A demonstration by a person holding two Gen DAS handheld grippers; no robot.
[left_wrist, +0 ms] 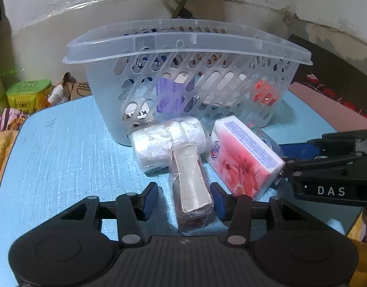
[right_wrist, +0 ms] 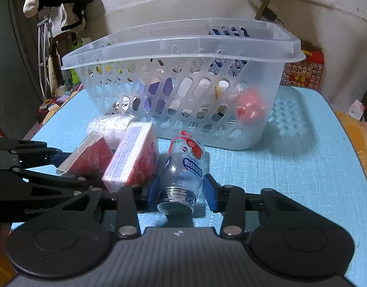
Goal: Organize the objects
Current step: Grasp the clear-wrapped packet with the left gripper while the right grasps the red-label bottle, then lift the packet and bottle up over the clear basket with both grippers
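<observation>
A translucent slotted basket [left_wrist: 183,47] stands toward the back of the light blue surface [left_wrist: 64,155], already holding several things: a purple packet, something red at its right end and a few pale items seen through the slots. Just in front of it four loose items lie packed close together. The left gripper [left_wrist: 184,197] is down at the surface with its jaws spread on either side of a narrow clear-wrapped box [left_wrist: 191,186], dark red with a white top face, which lies lengthwise between the blue pads; there is a gap on the left side, and on the right I cannot tell whether the pad touches. Behind that box, touching its far end, lies a wrapped white roll [left_wrist: 164,141], and just to its right sits a pink soap box [left_wrist: 243,157] tilted on edge. The right gripper [right_wrist: 181,191] is beside it, jaws open around a small clear bottle [right_wrist: 183,169] with a strawberry label, lying on its side with its metal cap toward the camera, not clamped. The soap box leans against the bottle's left side.
</observation>
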